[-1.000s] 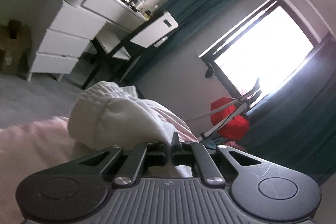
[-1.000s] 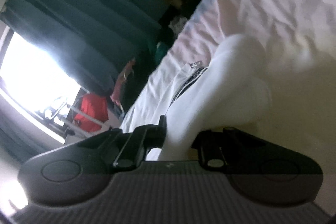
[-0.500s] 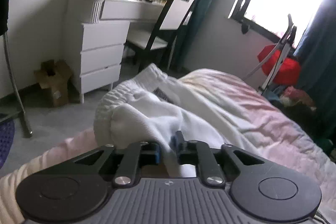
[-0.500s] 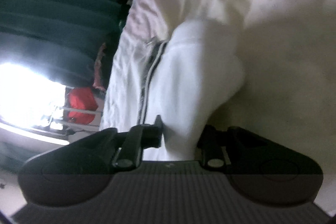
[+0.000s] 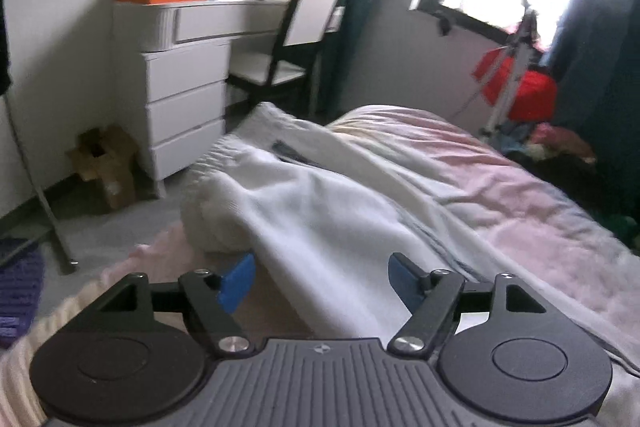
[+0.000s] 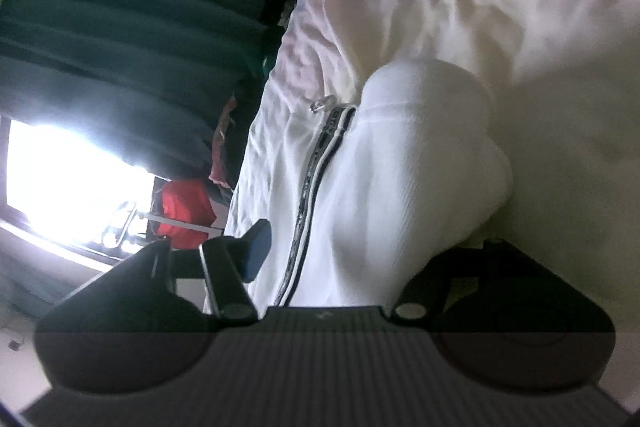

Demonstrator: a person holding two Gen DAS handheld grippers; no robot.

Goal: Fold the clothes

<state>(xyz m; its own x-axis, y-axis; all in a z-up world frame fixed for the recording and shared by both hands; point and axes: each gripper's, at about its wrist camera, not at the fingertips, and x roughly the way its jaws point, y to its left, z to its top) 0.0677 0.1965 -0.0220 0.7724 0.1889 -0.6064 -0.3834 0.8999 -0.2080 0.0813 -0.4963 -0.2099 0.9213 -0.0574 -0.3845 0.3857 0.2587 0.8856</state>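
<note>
White knit trousers (image 5: 320, 227) with a ribbed waistband and a dark side stripe lie folded along the pink bedspread (image 5: 520, 195). My left gripper (image 5: 320, 281) is over the near part of them, its jaws opening; the blue pads (image 5: 236, 279) stand wide apart and the cloth lies loose between them. In the right wrist view the same trousers (image 6: 400, 167) stretch ahead, stripe and zip pull at their left edge. My right gripper (image 6: 360, 247) is opening too: the cloth passes between the jaws, clear of the left pad (image 6: 256, 247). The right pad is hidden behind the fabric.
A white chest of drawers (image 5: 180, 99) and a black-and-white chair (image 5: 288, 59) stand past the foot of the bed by grey carpet. A cardboard box (image 5: 104, 167) sits on the floor. A red bag (image 5: 520, 87), a bright window and dark teal curtains (image 6: 120, 7) lie beyond.
Both grippers were shut on a bunch of the white fabric; both have opened and let it drop onto the bed. The left view has swung round and levelled out.
</note>
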